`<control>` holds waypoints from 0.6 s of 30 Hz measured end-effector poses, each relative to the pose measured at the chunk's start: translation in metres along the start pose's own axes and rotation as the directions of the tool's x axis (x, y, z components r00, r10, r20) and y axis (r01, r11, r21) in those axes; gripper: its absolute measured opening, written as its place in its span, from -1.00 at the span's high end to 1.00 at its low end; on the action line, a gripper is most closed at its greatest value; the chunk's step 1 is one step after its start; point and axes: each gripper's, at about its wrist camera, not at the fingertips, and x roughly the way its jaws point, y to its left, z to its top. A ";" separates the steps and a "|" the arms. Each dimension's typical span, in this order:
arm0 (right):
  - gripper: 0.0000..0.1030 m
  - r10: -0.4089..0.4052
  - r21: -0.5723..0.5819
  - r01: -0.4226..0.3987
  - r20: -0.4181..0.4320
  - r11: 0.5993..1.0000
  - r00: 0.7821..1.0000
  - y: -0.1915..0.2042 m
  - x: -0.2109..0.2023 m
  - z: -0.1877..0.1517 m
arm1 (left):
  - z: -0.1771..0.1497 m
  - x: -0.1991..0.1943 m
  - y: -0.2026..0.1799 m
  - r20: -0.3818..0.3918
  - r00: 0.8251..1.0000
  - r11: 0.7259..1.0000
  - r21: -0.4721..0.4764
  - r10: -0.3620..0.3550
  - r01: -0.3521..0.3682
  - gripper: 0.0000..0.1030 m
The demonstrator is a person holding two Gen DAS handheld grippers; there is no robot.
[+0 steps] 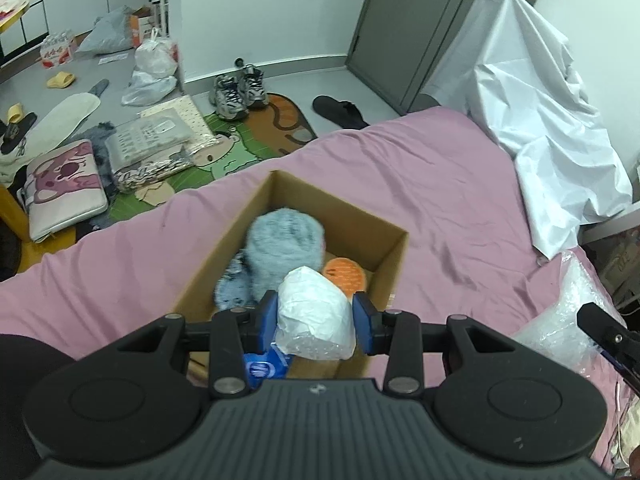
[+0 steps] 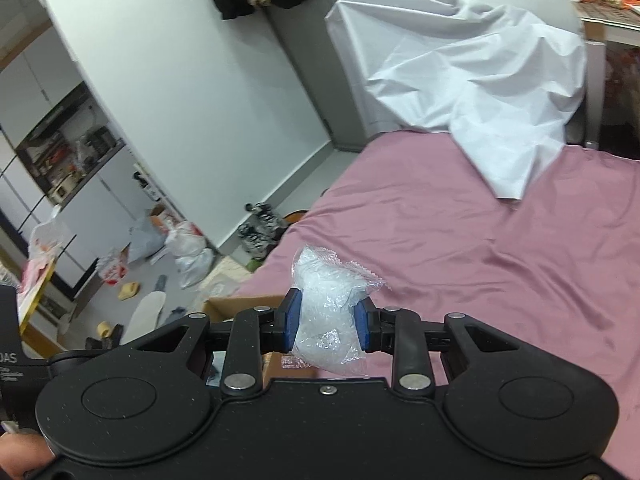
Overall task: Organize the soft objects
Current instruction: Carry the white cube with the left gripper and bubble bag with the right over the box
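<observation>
An open cardboard box point(image 1: 390, 256) sits on the pink bed point(image 1: 440, 184). Inside lie a fluffy grey-blue plush point(image 1: 284, 250) and an orange round item point(image 1: 346, 274). My left gripper point(image 1: 316, 318) is shut on a white wrapped soft bundle point(image 1: 314, 312) and holds it over the box's near end. My right gripper point(image 2: 326, 322) is shut on a clear bubble-wrap bundle point(image 2: 326, 308) above the bed; the box corner point(image 2: 228, 306) shows to its left. The right gripper's tip shows at the right edge of the left wrist view point(image 1: 604, 330).
A crumpled white sheet point(image 1: 532, 112) drapes over furniture at the bed's far right. A bubble-wrap pile point(image 1: 568, 312) lies on the bed at right. The floor left of the bed holds shoes point(image 1: 238, 90), bags, a laptop sleeve point(image 1: 60, 188) and a mat.
</observation>
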 end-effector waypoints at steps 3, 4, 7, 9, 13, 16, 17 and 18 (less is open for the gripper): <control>0.45 0.007 -0.015 -0.007 -0.014 1.000 1.000 0.009 0.006 -0.002 | 0.005 0.001 0.013 -0.007 1.000 1.000 -0.008 0.006 -0.006 0.24; 0.45 0.007 -0.019 -0.007 -0.019 1.000 1.000 0.011 0.008 -0.003 | 0.006 0.002 0.018 -0.013 1.000 1.000 -0.012 0.008 -0.009 0.24; 0.45 0.012 -0.028 -0.013 -0.034 1.000 0.999 0.018 0.015 -0.006 | 0.009 0.007 0.028 -0.036 0.999 1.000 -0.025 0.010 -0.011 0.24; 0.45 0.012 -0.035 -0.013 -0.042 0.999 0.999 0.023 0.018 -0.007 | 0.009 0.009 0.035 -0.041 0.999 0.999 -0.037 0.012 -0.013 0.24; 0.45 0.028 -0.058 -0.031 -0.055 0.998 0.998 0.038 0.022 -0.013 | 0.010 0.017 0.047 -0.064 0.998 0.999 -0.048 -0.002 -0.001 0.24; 0.45 0.040 -0.084 -0.045 -0.069 0.995 0.997 0.052 0.026 -0.018 | 0.011 0.024 0.055 -0.095 0.995 0.998 -0.055 -0.004 -0.001 0.24; 0.45 0.044 -0.093 -0.051 -0.076 0.994 0.996 0.056 0.028 -0.019 | 0.011 0.026 0.057 -0.106 0.994 0.999 -0.053 -0.007 0.001 0.23; 0.45 0.047 -0.101 -0.055 -0.083 0.993 0.995 0.061 0.031 -0.021 | 0.011 0.027 0.058 -0.117 0.993 0.999 -0.047 -0.012 0.006 0.21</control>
